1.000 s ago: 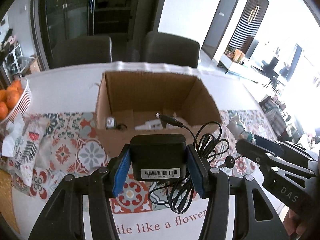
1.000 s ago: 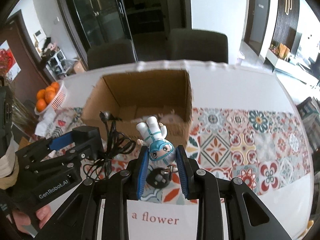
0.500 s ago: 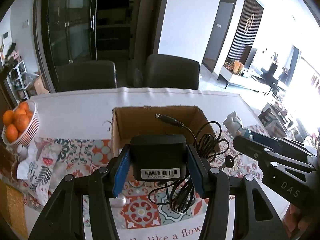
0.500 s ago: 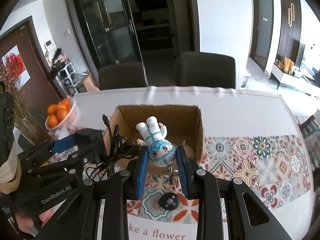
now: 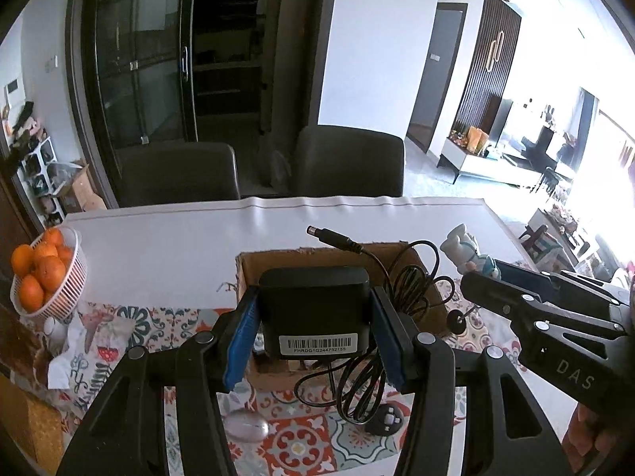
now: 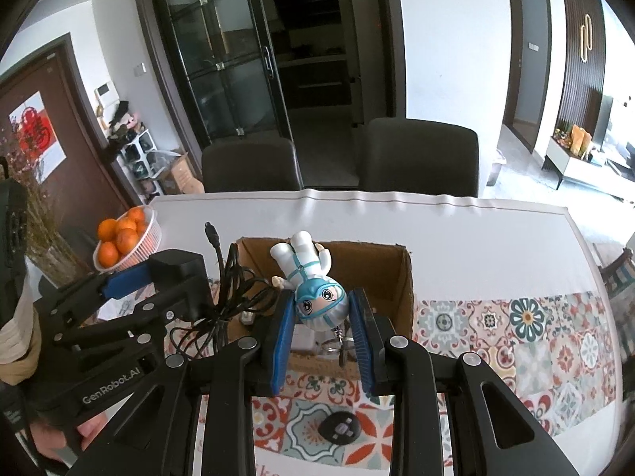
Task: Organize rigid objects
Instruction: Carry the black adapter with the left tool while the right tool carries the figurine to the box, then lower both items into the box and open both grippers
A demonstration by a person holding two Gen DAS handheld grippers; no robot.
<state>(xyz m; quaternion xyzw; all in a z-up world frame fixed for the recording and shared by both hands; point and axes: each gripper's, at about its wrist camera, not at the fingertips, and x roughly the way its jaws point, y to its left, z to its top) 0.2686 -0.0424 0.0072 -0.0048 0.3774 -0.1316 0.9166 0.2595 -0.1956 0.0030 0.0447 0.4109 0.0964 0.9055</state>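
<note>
My left gripper (image 5: 313,337) is shut on a black power adapter (image 5: 313,309) with a barcode label; its black cable (image 5: 397,317) dangles to the right. It is held above an open cardboard box (image 5: 432,301) on the table. My right gripper (image 6: 321,341) is shut on a white and teal toy figure (image 6: 313,281), held upside down over the same box (image 6: 401,281). Each gripper shows in the other's view, side by side: the left gripper (image 6: 131,289), the right gripper (image 5: 500,285).
A white basket of oranges (image 5: 43,273) stands at the table's left. A black key fob (image 6: 339,428) and a small clear oval object (image 5: 246,424) lie on the patterned runner (image 6: 516,337) in front of the box. Two dark chairs (image 5: 349,162) stand behind the table.
Both grippers have risen with their loads; the box now looks smaller and lower in both views. Grips have not changed.
</note>
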